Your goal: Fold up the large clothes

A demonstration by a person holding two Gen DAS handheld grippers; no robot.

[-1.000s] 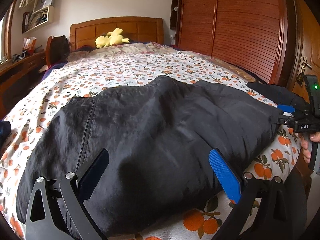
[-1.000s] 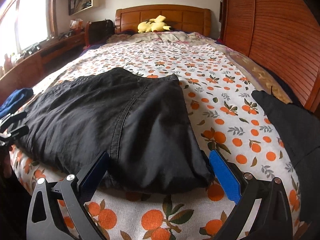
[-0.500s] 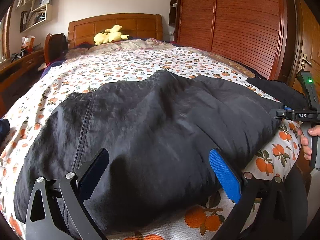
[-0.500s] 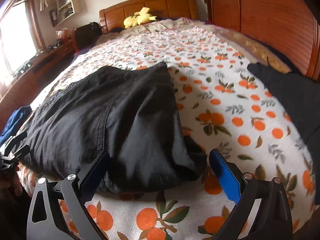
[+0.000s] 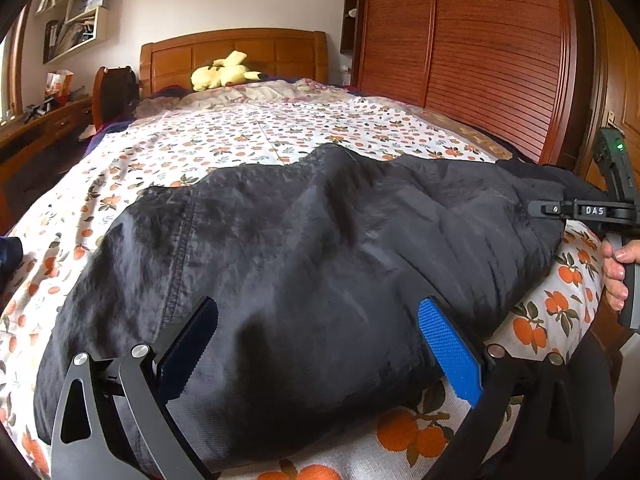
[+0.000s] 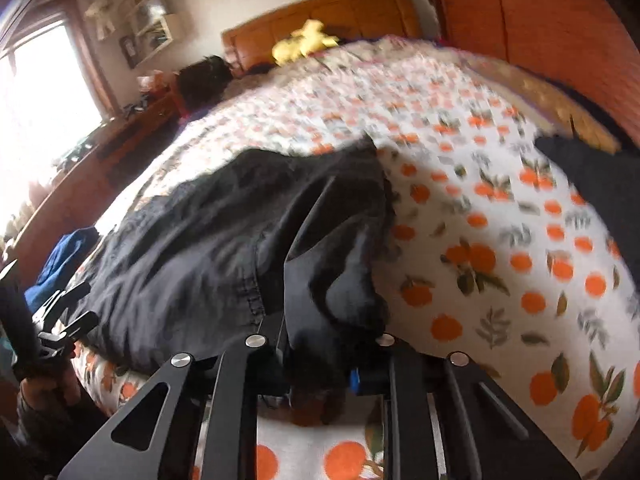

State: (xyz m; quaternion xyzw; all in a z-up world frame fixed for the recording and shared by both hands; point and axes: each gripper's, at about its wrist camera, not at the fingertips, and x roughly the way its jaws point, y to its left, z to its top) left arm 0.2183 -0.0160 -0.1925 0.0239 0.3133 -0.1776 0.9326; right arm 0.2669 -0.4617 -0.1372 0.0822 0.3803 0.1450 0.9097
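A large black garment (image 5: 304, 264) lies across the near end of the bed, on an orange-print sheet (image 5: 280, 128). My left gripper (image 5: 316, 344) is open, its jaws wide apart over the garment's near edge, with fabric between them. My right gripper (image 6: 320, 376) is shut on the garment's near right corner (image 6: 336, 304), and the fabric bunches up at the pinch. The right gripper also shows in the left wrist view (image 5: 584, 211) at the garment's right end. The left gripper shows in the right wrist view (image 6: 64, 316) at the far left.
A second dark garment (image 6: 600, 184) lies at the bed's right side. A blue cloth (image 6: 60, 260) lies at the left edge. A yellow plush (image 5: 220, 74) sits by the headboard. A wooden wardrobe (image 5: 480, 48) stands on the right, a desk (image 5: 36, 132) on the left.
My right gripper has closed on the garment's right corner and tilted. My left gripper stays open and has moved slightly forward over the garment's edge.
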